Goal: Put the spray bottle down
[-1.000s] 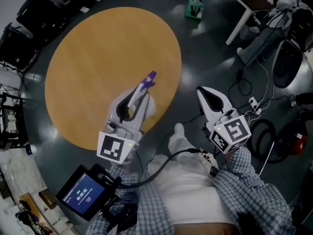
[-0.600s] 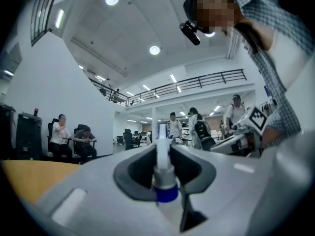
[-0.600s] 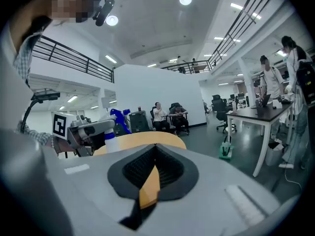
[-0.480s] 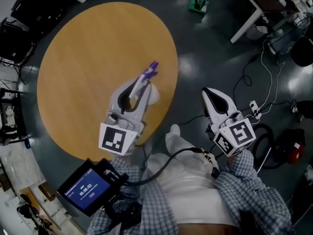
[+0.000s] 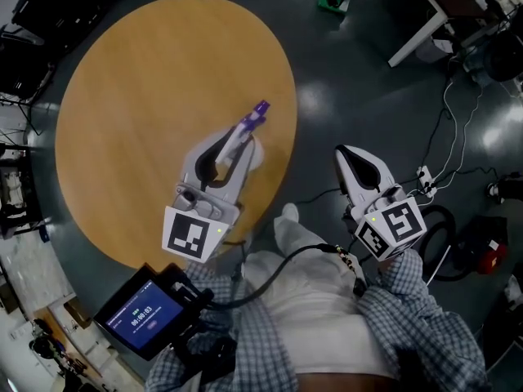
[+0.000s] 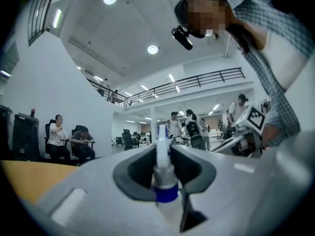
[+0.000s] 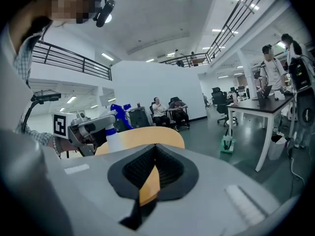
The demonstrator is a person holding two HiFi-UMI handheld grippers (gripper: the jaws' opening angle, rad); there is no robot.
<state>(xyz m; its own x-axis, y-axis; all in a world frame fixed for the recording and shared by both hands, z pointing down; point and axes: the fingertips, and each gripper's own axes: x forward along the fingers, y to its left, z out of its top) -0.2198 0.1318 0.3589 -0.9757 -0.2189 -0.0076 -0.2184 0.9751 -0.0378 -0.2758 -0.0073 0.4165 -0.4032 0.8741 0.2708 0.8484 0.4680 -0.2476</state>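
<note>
Bottle [image 5: 255,153] hung over the table [image 5: 147,96] near its edge, clamped at the neck by the left gripper [image 5: 233,144], the right gripper [image 5: 343,153] closed and empty; released too high, it could tip and roll off.

In the head view the round table [image 5: 139,96] fills the 10 o'clock part of the floor. The spray bottle [image 5: 254,157] stands at the table's 4 o'clock edge, its neck between the jaws of the left gripper [image 5: 237,142], which reaches in from 7 o'clock. The right gripper [image 5: 351,155] hangs over the floor at the bottle's 3 o'clock, well apart and off the table. A screen [image 5: 149,317] sits at the left gripper's 7 o'clock. Cables [image 5: 448,129] lie at the right gripper's 2 o'clock.
</note>
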